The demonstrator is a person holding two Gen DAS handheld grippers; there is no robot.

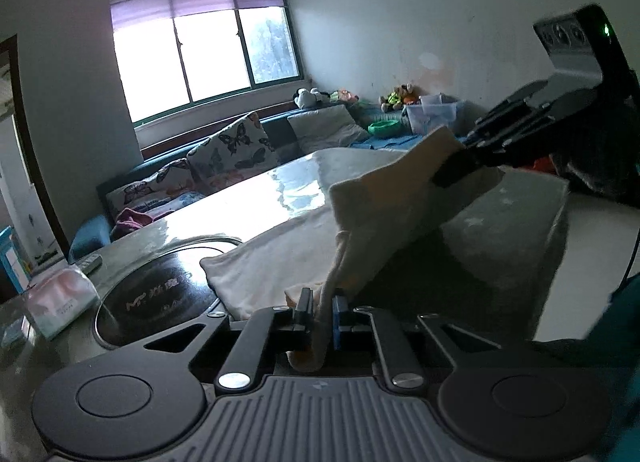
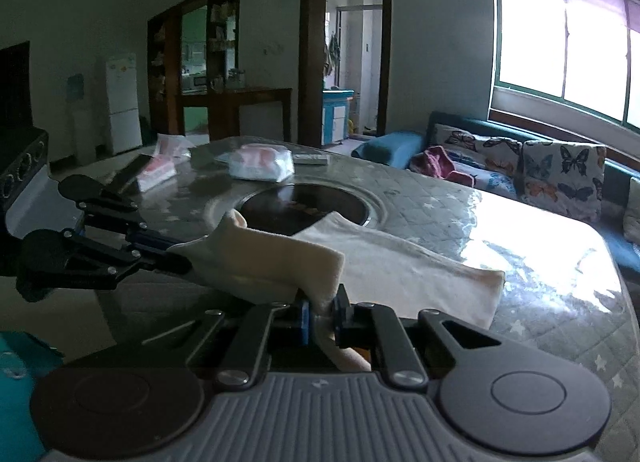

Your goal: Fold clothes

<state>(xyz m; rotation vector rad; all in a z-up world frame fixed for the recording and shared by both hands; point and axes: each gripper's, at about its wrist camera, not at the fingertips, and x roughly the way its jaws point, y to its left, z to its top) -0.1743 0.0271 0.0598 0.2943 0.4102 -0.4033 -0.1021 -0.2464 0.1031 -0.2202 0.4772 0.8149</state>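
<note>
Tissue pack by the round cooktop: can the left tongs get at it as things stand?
Probably not yet. The left tongs are shut on the cream garment, as are the right tongs. The tissue pack lies unobstructed on the table, but the garment must be released first.

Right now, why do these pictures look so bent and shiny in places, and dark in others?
Left wrist view: the fisheye lens bows the window frame, and daylight glares white off the table. The right gripper at the edge looks smeared. Right wrist view: the window is blown out, and the far side of the room is dim. The cream garment stays fairly sharp.
</note>
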